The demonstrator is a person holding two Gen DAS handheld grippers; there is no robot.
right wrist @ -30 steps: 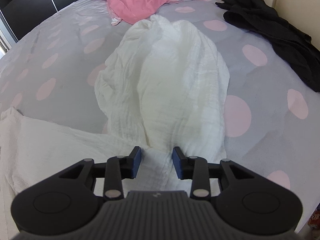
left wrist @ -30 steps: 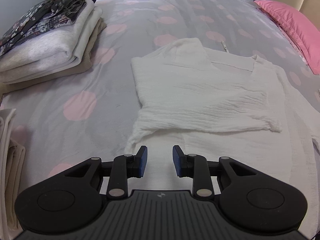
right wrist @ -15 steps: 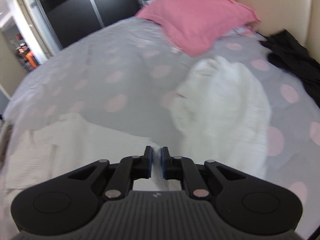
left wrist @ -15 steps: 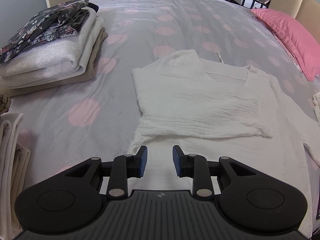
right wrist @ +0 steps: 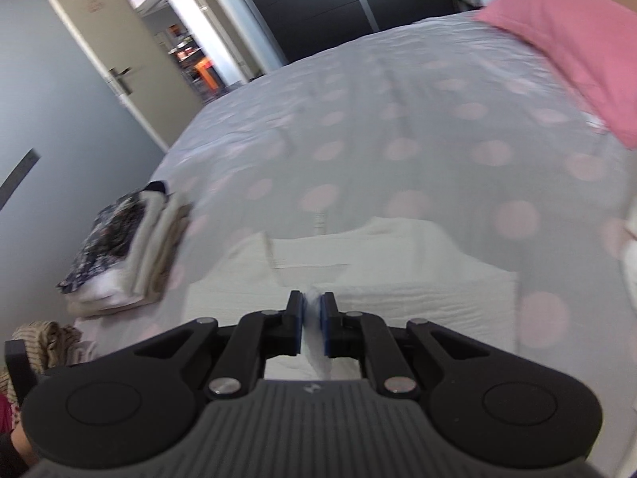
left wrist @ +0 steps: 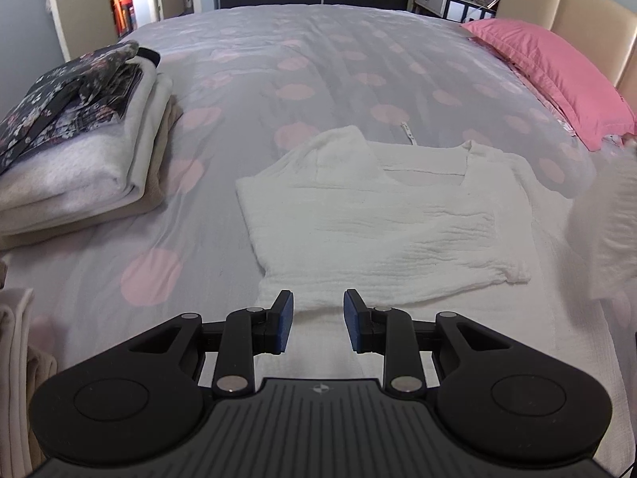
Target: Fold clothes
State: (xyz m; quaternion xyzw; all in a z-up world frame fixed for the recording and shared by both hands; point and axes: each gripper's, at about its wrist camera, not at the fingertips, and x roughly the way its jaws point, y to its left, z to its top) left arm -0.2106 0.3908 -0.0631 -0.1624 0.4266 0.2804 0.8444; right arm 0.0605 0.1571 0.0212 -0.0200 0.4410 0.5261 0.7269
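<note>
A white crinkled top [left wrist: 382,231] lies on the spotted bed, its left sleeve folded across the body. My left gripper [left wrist: 318,320] is open and empty, hovering just above the top's near hem. My right gripper [right wrist: 312,320] is shut on a pinch of the white top's cloth, which sticks out between the pads. It holds the cloth over the garment [right wrist: 418,279]. In the left wrist view the lifted cloth [left wrist: 609,223] hangs blurred at the right edge.
A stack of folded clothes [left wrist: 75,151] with a dark floral piece on top sits at the left; it also shows in the right wrist view [right wrist: 127,255]. More folded cloth [left wrist: 16,378] lies at the near left. A pink pillow [left wrist: 553,75] lies far right. An open door [right wrist: 119,51] stands behind.
My right gripper shut on the white cloth, lifted it and swung left over the garment. My left gripper stayed open and drew back and up a little.
</note>
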